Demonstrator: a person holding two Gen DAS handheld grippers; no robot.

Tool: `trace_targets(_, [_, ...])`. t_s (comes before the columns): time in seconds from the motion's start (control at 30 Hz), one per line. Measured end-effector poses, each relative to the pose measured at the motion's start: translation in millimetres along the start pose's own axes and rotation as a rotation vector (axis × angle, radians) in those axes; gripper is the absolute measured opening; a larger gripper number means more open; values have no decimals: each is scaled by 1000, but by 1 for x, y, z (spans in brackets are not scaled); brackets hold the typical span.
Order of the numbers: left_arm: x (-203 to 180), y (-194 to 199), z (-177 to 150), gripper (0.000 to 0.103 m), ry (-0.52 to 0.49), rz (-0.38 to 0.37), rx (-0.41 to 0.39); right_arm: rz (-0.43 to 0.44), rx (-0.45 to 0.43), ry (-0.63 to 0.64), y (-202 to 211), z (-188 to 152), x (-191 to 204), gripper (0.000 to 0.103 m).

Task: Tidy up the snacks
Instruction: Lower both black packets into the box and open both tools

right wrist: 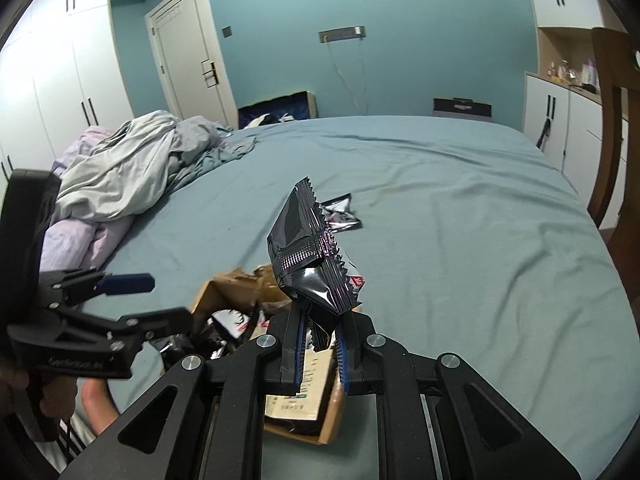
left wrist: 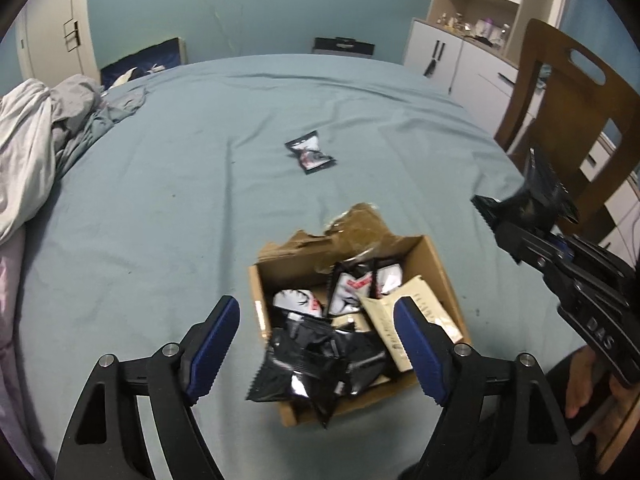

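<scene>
While the right gripper (right wrist: 320, 344) jaws clench a black snack packet (right wrist: 308, 240) upright beside the box (left wrist: 436, 264), the left gripper (left wrist: 316, 344) gapes empty directly above it.

Left gripper (left wrist: 316, 344): pointed steeply downward, jaws spread wide, blue pads (left wrist: 214, 346) well apart, nothing pressed between them. Seen from the right wrist view at lower left (right wrist: 152, 296), gripped by a hand (right wrist: 24, 396) at its handle.

Right gripper (right wrist: 320, 344): tilted moderately downward, jaws closed tight, pads clamped on the lower edge of a black packet (right wrist: 310, 256) held upright above the fingers. Seen from the left wrist view at far right (left wrist: 516, 216), with bare fingers (left wrist: 580, 384) below its body.
</scene>
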State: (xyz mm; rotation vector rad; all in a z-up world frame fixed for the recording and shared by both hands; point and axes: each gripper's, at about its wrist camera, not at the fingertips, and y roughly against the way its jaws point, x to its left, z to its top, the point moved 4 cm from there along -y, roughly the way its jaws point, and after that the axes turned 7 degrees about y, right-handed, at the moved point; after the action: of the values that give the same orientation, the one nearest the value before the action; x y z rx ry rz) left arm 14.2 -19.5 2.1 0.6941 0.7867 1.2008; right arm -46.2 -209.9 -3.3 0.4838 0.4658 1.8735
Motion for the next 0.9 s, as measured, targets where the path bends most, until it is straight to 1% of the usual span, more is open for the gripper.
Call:
trace_targets(0.13, [10, -1, 0, 80, 19, 44, -6, 5, 25, 42, -4, 0, 0, 11])
trace_targets(0.23, [15, 0, 2, 80, 30, 68, -18, 34, 35, 80, -5, 2, 6, 11])
trace_targets(0.37, [26, -4, 7, 81, 48, 125, -24, 86, 55, 121, -4, 2, 12, 11])
trace_targets(0.43, [31, -6, 8, 81, 59, 136, -21, 83, 74, 139, -7, 2, 12, 12])
trace_targets(0.5, [35, -8, 8, 81, 69, 146, -15, 66, 108, 143, -14, 3, 9, 20])
trace_targets(0.53, [36, -10, 8, 81, 72, 147, -12, 65, 129, 137, -18, 4, 7, 28])
trace_targets(0.57, [35, -10, 8, 81, 73, 148, -9, 77, 138, 126, -21, 5, 4, 35])
trace_targets(0.6, [36, -11, 8, 81, 74, 148, -7, 108, 144, 105, -22, 5, 0, 39])
trace_targets(0.67, [35, -11, 8, 81, 72, 146, -6, 129, 141, 78, -21, 9, -4, 58])
trace_targets(0.73, [34, -11, 8, 81, 66, 146, -5, 116, 131, 71, -18, 13, -8, 63])
trace_targets(0.9, [32, -14, 7, 81, 60, 144, 12, 86, 120, 61, -16, 14, -9, 64])
